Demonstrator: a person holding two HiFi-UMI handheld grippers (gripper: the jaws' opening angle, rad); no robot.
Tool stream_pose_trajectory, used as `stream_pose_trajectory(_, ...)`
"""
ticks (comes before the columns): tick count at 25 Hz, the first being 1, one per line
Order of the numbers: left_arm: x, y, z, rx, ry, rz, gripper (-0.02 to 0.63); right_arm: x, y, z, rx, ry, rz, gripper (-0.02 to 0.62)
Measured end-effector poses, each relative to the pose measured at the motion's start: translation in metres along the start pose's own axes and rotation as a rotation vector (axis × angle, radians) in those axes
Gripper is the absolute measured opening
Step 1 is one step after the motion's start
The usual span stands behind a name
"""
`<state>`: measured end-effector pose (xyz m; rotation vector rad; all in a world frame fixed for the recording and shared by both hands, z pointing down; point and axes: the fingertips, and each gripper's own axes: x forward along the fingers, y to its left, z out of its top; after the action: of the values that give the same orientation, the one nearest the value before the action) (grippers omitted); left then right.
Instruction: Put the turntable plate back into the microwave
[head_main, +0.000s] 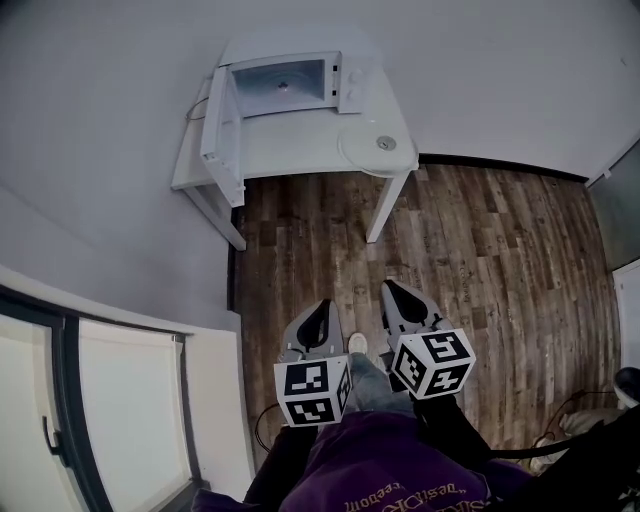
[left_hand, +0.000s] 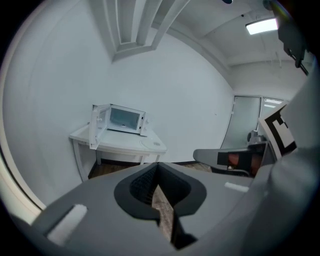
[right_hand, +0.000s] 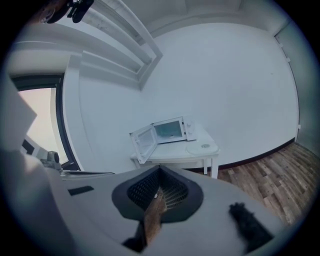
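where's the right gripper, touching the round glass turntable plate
Apart. Head view: right gripper over wooden floor, round glass turntable plate far off on white table.

The head view looks steeply down from well back; both gripper views face forward, all sharing the distant small white bench (head_main: 300, 150) and open white box-shaped microwave (head_main: 352, 82).

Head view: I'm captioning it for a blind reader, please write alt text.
A white microwave, door open, sits on a white table, with the turntable plate on the tabletop to its right. Nearer, above wood floor, the left gripper and right gripper are held far from it, jaws shut and empty.
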<state>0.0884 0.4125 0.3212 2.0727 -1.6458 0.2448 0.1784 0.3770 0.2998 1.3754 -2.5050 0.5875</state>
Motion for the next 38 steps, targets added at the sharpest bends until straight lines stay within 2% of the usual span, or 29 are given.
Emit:
stream_pose_trajectory(6,0.048,0.000,0.026,-0.009,-0.009,0.017,0.005,0.038,-0.023,0.026,-0.033,0.019,0.044,0.008)
stream_pose_trajectory(19,0.121,-0.005,0.050,-0.046,-0.003,0.044,0.003,0.095,-0.070,0.056,-0.031,0.032,0.122,0.008)
stream_pose_trajectory(26,0.146,-0.006,0.058,-0.043,0.022,0.038,0.005,0.114,-0.088,0.059,-0.006,0.050,0.113,0.008)
stream_pose_trajectory(32,0.175,0.007,0.068,-0.040,0.044,-0.005,0.005,0.149,-0.095,0.067,0.017,0.048,0.093,0.008)
stream_pose_trajectory(38,0.216,0.035,0.102,-0.027,0.042,-0.050,0.005,0.197,-0.104,0.085,0.025,0.053,0.055,0.008)
